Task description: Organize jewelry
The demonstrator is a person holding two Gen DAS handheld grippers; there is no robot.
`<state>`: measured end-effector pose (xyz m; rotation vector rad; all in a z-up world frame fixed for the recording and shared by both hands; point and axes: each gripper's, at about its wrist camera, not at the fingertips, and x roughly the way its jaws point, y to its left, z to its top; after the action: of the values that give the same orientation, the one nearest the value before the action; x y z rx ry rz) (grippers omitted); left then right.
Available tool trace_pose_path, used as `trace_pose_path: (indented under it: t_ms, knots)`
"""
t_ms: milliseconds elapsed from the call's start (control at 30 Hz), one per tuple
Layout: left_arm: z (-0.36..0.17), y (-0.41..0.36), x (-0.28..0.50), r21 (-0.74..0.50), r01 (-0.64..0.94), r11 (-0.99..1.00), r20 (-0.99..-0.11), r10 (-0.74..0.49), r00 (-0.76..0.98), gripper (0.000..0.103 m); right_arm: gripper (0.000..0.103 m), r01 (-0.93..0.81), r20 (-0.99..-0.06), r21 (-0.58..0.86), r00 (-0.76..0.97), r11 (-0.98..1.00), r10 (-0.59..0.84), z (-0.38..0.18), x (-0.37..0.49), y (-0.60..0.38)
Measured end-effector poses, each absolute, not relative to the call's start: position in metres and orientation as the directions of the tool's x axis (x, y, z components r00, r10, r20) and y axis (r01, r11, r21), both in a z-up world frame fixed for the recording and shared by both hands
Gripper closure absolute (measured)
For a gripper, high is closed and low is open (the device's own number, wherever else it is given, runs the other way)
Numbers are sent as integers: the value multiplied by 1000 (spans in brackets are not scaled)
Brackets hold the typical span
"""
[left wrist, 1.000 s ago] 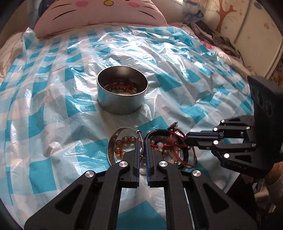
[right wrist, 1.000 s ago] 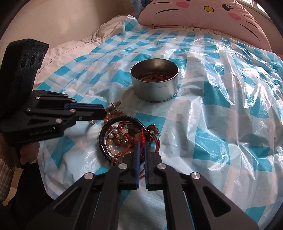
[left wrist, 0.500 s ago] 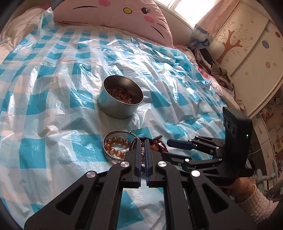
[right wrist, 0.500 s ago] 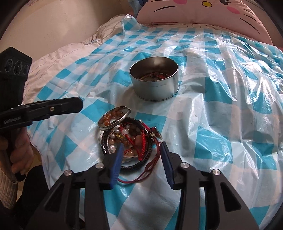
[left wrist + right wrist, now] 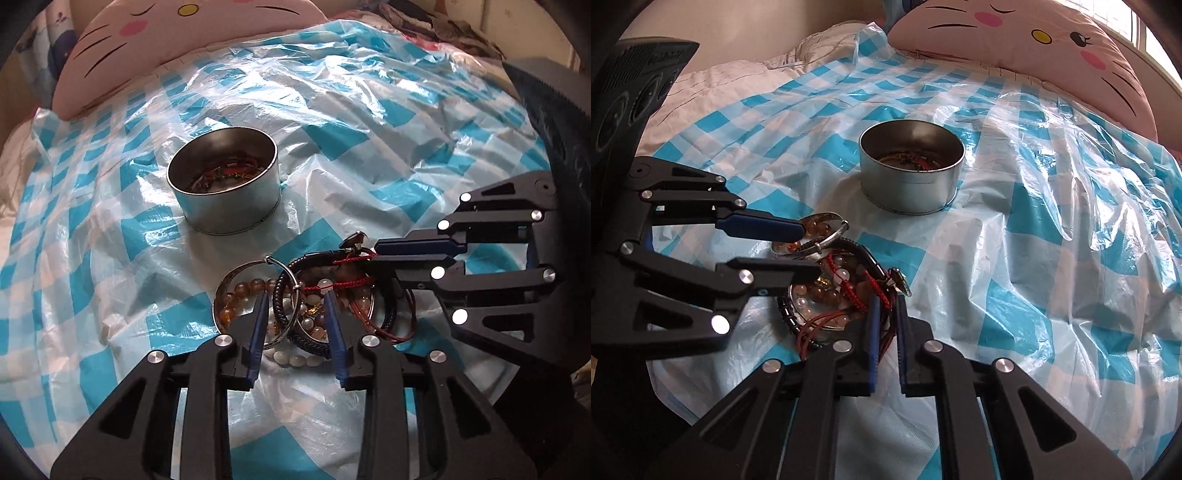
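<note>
On the checked sheet (image 5: 369,122): jewelry pile (image 5: 314,295) near tin (image 5: 225,184).
L gripper (image 5: 295,299) open over pile; R gripper (image 5: 885,300) clamps red cord (image 5: 849,288).

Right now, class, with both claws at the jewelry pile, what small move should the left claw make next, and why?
Probably close the left claw on the black braided bracelet. Its fingers are open and straddle that bracelet, while the right claw seems to pinch the red cord tangled in the same pile. Holding the bracelet should let the cord pull free for the tin.
</note>
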<state>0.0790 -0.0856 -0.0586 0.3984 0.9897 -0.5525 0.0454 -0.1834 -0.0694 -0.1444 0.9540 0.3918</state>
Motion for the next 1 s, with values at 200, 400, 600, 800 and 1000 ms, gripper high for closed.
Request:
trace_pose_path:
  t_ms: [200,400,600,800,1000]
  knots:
    - [-59,-81,86,82,569,818,-859,-231,456,96,99,-371,-797,97,527,924,296,-62,41,-193]
    - [-46,-53,88,-90,509,856,-832,-345,434,97,99,-344,-757,221,530,913,382,-49,34,-213]
    - [-52,-35,95,-235,467,853,-835,-423,351,96,66,-401,-760,302,446,865,473,-51,33,-201]
    - [-54,-33,96,-259,461,849,-833,-438,339,96,63,-430,-782,259,432,865,449,-64,40,-178]
    - [-51,-23,99,-317,438,841,-808,-481,340,96,96,-437,-818,141,454,888,353,-73,46,-168]
